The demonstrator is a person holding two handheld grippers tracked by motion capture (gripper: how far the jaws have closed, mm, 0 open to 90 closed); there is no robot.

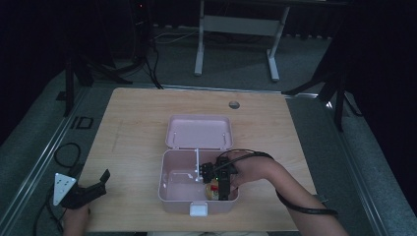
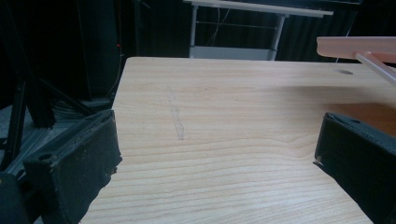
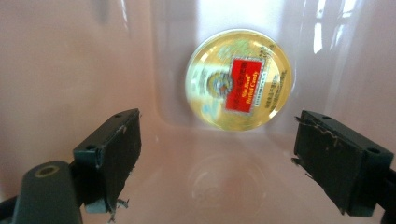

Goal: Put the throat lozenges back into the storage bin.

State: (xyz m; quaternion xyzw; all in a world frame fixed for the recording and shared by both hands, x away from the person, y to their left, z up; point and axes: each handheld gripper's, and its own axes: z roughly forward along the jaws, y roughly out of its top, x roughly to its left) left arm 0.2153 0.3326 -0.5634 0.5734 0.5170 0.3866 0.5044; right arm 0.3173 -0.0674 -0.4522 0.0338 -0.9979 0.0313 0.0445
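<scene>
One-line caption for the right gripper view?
Open right gripper inside the pink box, facing a round gold candy tin in its corner.

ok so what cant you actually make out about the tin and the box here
- High view: the gold tin is mostly covered by the right gripper, so its shape is lost.
- Right gripper view: the small print around the tin's red label is blurred and unreadable.
- Right gripper view: whether the tin lies flat or leans on the pink box wall is unclear.
- Left gripper view: the box lid is cut off by the right edge.
</scene>
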